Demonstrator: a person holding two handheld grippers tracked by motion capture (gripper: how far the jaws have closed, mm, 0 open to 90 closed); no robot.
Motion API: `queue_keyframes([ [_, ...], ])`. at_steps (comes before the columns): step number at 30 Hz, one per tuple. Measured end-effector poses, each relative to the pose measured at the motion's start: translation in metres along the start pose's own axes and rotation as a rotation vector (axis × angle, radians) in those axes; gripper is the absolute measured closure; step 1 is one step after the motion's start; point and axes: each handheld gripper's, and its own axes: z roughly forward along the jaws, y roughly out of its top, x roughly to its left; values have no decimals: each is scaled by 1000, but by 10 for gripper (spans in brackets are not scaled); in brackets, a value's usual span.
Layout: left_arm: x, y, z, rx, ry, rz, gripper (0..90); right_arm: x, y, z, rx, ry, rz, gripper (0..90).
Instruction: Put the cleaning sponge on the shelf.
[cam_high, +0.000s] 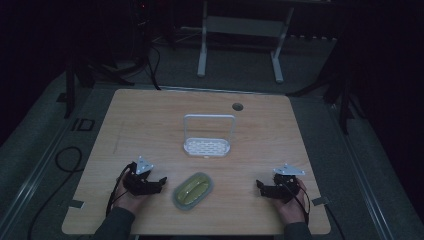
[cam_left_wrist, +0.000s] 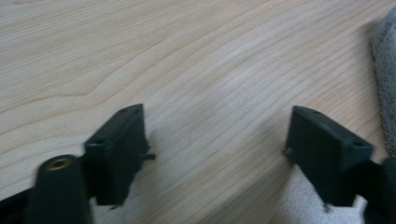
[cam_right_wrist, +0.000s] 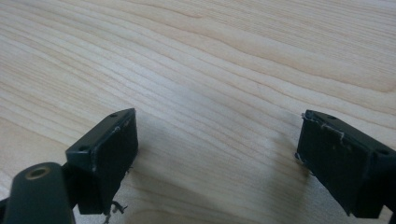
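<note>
Grippers are rested on the counter (cam_high: 150, 120), left gripper (cam_high: 156, 183) and right gripper (cam_high: 261, 187) both with fingers apart, nothing held. Between them, near the front edge, lies an oval soap dish (cam_high: 193, 190), judged light, rigid and slippery, best gripped by its rim. A white rack (cam_high: 207, 146) stands behind, well clear.

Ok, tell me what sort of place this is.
Probably a lab or recording workspace, not a home. A bare wooden table stands on grey carpet in a dark room, a white metal stand frame sits behind it, and cables trail across the floor. A person holds a hand-held gripper in each hand.
</note>
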Motion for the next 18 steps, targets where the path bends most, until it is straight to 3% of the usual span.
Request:
queue_keyframes([
  [4,-1,3,-3,24,3,1,324,0,0,0,0,0,-1,120],
  [6,-2,7,-6,57,23,28,353,0,0,0,0,0,-1,120],
  [18,-11,32,-35,48,-14,41,460,0,0,0,-1,0,-1,120],
])
